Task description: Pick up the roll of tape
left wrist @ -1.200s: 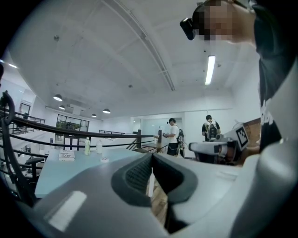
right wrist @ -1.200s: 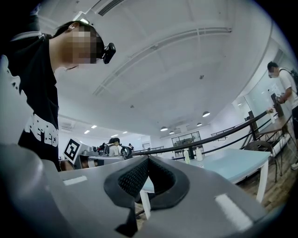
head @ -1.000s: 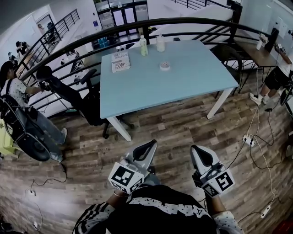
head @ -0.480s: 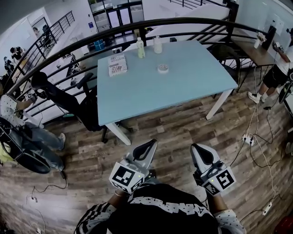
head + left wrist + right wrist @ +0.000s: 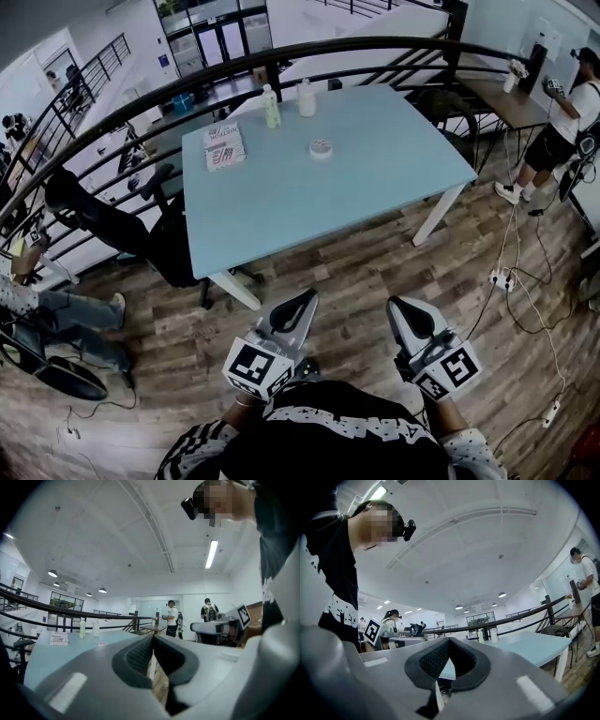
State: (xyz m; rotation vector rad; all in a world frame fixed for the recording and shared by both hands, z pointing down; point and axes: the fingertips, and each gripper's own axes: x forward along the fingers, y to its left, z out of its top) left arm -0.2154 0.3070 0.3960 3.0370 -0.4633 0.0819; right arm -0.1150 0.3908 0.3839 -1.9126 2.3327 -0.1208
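The roll of tape (image 5: 322,148) is a small white ring lying flat near the far middle of the light blue table (image 5: 375,178). In the left gripper view the roll of tape (image 5: 102,643) is a tiny pale disc on the tabletop, far ahead. My left gripper (image 5: 305,298) and right gripper (image 5: 397,304) are held level over the wooden floor, well short of the table's near edge. The left gripper (image 5: 152,636) has its jaws closed together with nothing between them. So does the right gripper (image 5: 449,640).
Two bottles (image 5: 271,106) (image 5: 306,97) and a printed box (image 5: 224,147) stand on the table's far side. A black curved railing (image 5: 141,98) runs behind it. An office chair (image 5: 169,234) sits at the table's left. Cables and a power strip (image 5: 499,278) lie on the floor at right. People stand at both sides.
In the head view the table has slid left and slightly nearer. Both grippers keep the same pose in front of me, still shut and empty.
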